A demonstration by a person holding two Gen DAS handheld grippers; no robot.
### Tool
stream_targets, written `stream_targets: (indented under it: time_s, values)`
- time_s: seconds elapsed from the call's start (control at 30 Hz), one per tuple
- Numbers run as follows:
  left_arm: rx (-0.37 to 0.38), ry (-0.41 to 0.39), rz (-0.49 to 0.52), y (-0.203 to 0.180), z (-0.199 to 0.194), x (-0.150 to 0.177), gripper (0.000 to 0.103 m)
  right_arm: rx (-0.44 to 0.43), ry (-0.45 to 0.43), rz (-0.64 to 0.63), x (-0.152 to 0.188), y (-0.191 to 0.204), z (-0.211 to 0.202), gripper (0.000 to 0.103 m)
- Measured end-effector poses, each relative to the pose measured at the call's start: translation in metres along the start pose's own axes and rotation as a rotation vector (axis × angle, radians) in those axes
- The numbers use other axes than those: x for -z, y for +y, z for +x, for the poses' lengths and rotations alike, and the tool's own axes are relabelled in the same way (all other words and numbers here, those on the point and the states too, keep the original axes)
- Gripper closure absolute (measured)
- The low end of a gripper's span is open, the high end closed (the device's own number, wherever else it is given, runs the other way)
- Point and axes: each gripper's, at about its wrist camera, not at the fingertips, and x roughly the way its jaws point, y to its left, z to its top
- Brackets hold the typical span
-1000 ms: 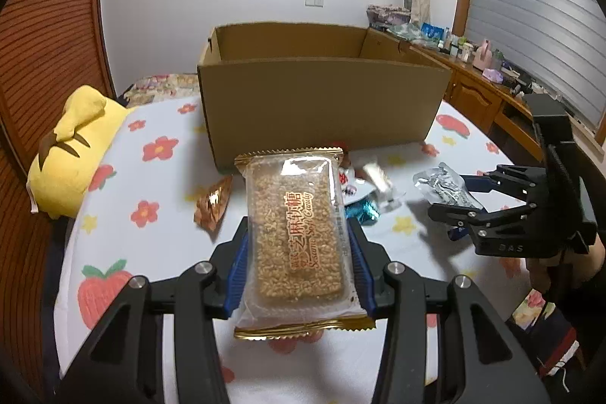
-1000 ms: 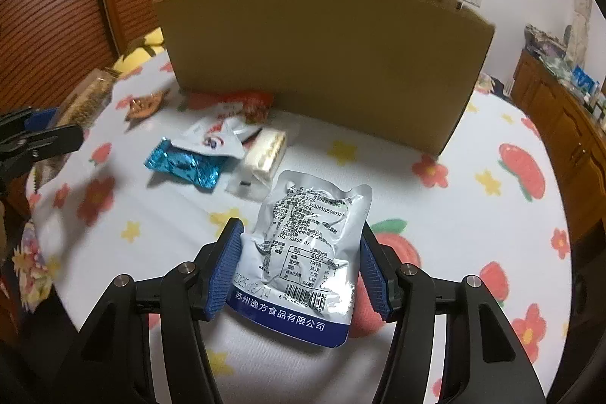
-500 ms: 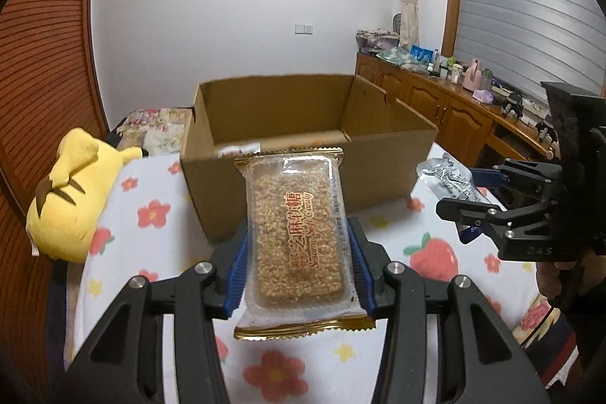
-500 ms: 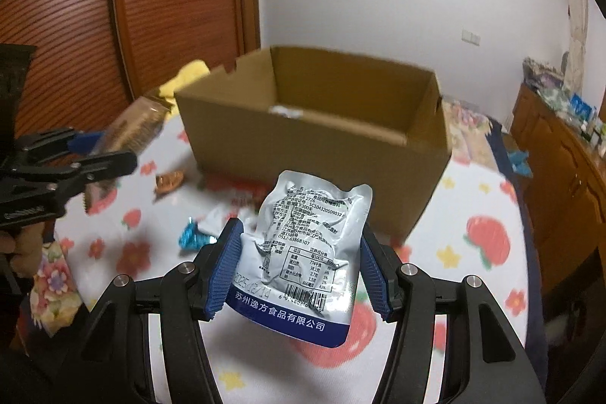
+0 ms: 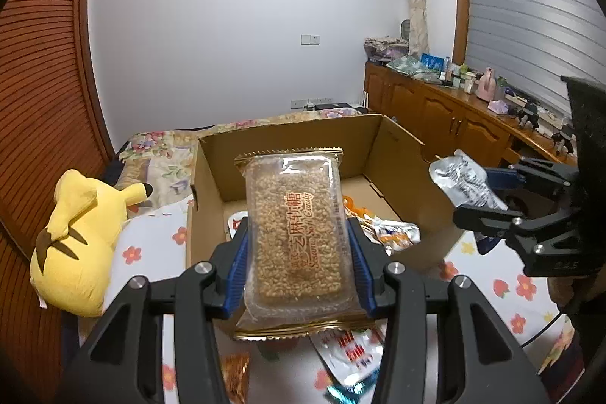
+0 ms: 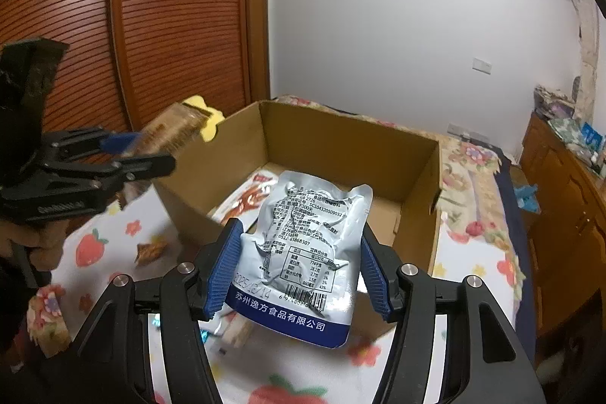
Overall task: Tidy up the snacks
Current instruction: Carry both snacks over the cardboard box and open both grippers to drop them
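A: Left wrist view first. Your left hand-held gripper (image 5: 297,262) is clenched on the sesame candy bar (image 5: 296,236), blue pads pressed to both long edges, and the bar hangs over the near wall of the open cardboard box (image 5: 206,199).

B: And inside the box you can see a few snack packets (image 5: 394,233) on the floor. More wrappers lie on the flowered cloth (image 5: 151,252) under your fingers, outside the box.

A: Off to the right, your right hand-held gripper (image 5: 483,192) shows side-on, grasping the silver pouch (image 5: 460,182) beside the box's right wall. A yellow plush toy (image 5: 81,233) sits left of the box.

B: Now the right wrist view. Your right hand-held gripper (image 6: 299,265) grips that silver pouch (image 6: 308,247) by both side edges, printed label facing up, and it sits above the near corner of the cardboard box (image 6: 348,154).

A: At the left your left hand-held gripper (image 6: 149,154) holds the sesame candy bar (image 6: 172,133) at the box's left wall. A small brown wrapper (image 6: 151,250) lies on the cloth outside.
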Motion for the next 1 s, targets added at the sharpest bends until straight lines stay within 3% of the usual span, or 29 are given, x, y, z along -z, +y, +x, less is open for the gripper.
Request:
stream_targets:
  time_s: [0.53,1.0]
  values:
    - [0.006,0.061,0.012,-0.006,0.06,-0.012,0.055,0.0,0.06,0.022,-0.013,-0.031,0.052,0.041]
    - [0.01,0.046,0.022,-0.012,0.064,-0.015,0.05,0.023,0.071,0.051,-0.011,-0.042,0.056,0.037]
